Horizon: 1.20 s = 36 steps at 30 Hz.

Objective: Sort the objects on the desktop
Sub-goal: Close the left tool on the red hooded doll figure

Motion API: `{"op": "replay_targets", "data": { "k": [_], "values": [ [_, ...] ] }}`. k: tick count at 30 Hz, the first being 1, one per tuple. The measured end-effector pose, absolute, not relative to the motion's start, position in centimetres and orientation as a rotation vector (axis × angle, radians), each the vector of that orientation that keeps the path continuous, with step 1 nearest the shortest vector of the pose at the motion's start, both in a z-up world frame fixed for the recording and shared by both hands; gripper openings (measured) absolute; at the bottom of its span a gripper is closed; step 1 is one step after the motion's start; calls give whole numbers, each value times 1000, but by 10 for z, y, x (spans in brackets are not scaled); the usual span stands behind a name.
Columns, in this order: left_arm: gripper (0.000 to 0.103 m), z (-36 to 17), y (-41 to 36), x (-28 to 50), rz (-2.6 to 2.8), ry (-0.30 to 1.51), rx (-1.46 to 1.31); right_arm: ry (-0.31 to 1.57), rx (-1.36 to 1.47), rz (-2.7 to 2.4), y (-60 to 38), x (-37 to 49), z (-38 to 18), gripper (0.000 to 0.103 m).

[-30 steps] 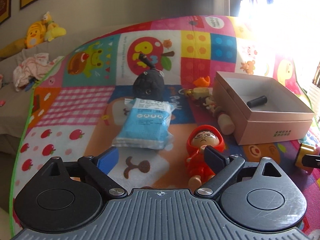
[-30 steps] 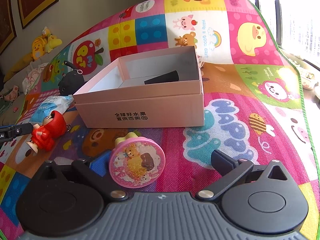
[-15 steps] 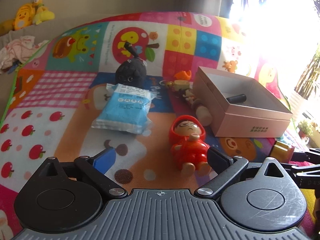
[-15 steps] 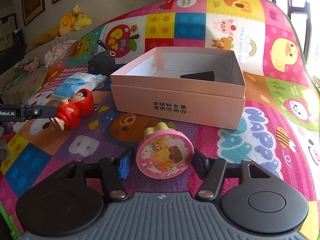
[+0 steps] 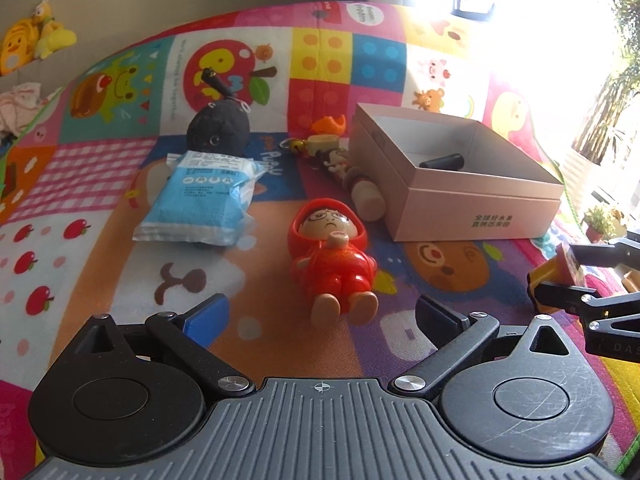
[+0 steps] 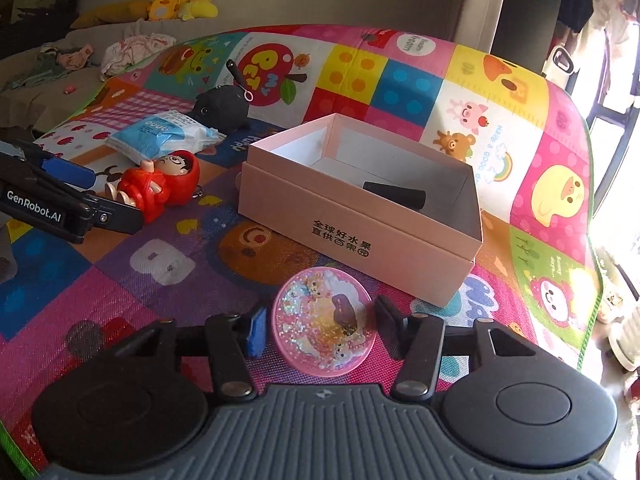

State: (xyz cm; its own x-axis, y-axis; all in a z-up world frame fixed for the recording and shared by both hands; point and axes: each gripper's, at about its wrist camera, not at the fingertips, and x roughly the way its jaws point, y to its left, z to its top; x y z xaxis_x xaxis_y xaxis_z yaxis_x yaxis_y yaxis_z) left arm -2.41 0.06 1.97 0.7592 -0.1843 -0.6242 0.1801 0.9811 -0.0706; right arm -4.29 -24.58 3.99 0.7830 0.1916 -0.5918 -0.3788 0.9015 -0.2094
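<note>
Meanwhile, on a bright patchwork play mat [image 6: 400, 80], the right tongs [image 6: 320, 326] are clamped on a round pink glitter toy [image 6: 324, 328], having just been closing around it, with one pad on each side of the disc. It sits just in front of an open pink cardboard box [image 6: 360, 236], in which a dark cylinder [image 6: 394, 194] lies on the floor of the box. The left tongs [image 5: 320, 314] stand wide apart, having just been opening, with a red-hooded doll [image 5: 332, 252] lying on its back on the mat ahead of the gap, its feet nearest the pads and not touched by either. Beyond the doll lie a blue-and-white packet [image 5: 200, 200] and a black plush toy [image 5: 220, 128]; small wooden figures [image 5: 352, 180] rest against the box's near side.
</note>
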Motion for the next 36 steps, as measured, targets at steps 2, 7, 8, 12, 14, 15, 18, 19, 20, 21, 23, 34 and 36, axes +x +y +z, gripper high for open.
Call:
{"op": "replay_targets", "data": {
  "k": [2, 7, 8, 12, 14, 15, 18, 19, 20, 21, 23, 34, 36],
  "values": [
    [102, 19, 2, -23, -182, 682, 1, 601, -320, 310, -247, -44, 40, 54],
    [102, 19, 7, -21, -156, 689, -1, 626, -285, 321, -253, -47, 37, 54],
    [102, 19, 7, -21, -155, 690, -1, 632, -281, 322, -253, -47, 36, 56],
    [102, 18, 5, -20, -161, 693, -2, 642, -263, 314, -255, -47, 34, 66],
    [102, 19, 2, -18, -163, 690, -4, 642, -259, 313, -255, -46, 33, 68],
    [102, 20, 0, -17, -162, 681, -7, 642, -258, 314, -255, -46, 33, 69],
    [102, 22, -7, -10, -170, 654, -1, 649, -257, 319, -254, -45, 31, 71],
    [102, 22, -9, -6, -170, 650, -1, 652, -255, 322, -253, -45, 31, 72],
    [102, 22, -12, -2, -173, 647, -4, 655, -252, 323, -254, -45, 30, 72],
    [101, 22, -14, 2, -175, 647, -5, 659, -249, 320, -255, -45, 30, 73],
    [99, 20, -18, 9, -179, 651, -2, 662, -243, 314, -257, -45, 29, 74],
    [61, 9, -21, 29, -164, 701, -1, 684, -213, 341, -263, -51, 27, 71],
    [59, 9, -20, 29, -165, 705, 1, 690, -213, 340, -263, -50, 27, 55]
  ]
}}
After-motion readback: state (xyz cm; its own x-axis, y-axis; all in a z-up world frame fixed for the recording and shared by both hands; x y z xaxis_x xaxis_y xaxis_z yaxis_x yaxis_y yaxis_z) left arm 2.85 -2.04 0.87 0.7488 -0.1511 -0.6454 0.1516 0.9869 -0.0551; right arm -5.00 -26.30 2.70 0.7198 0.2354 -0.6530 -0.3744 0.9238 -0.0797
